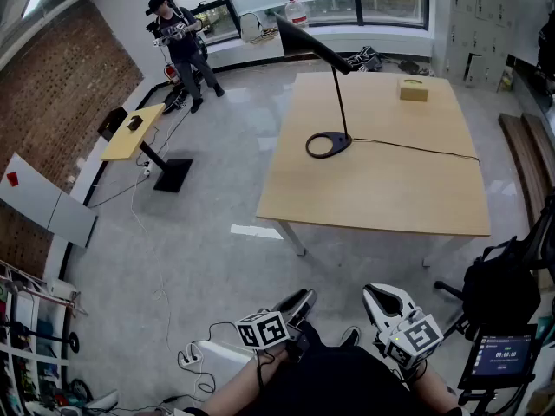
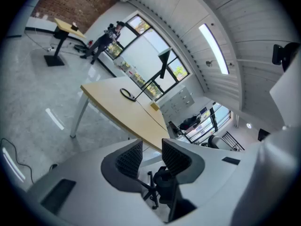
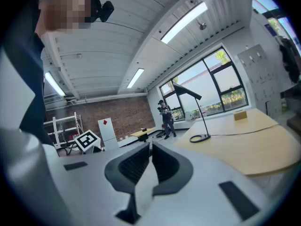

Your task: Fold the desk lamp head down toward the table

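Lamp (image 1: pixel 340 94) stands on the counter (image 1: pixel 381 189), ring base near the middle, head raised toward the windows, well apart from my claws. My left claw (image 1: pixel 299 300) is partly open, empty. My right claw (image 1: pixel 381 298) is nearly closed, holding nothing.

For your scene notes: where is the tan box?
Head view: the tan box sits on the table near its far edge, right of the desk lamp.

The tan box (image 1: pixel 414 90) on the bench (image 1: pixel 381 189) is too small to identify. What the distant person (image 1: pixel 182 46) holds cannot be made out, nor the print on the screen (image 1: pixel 501 354).
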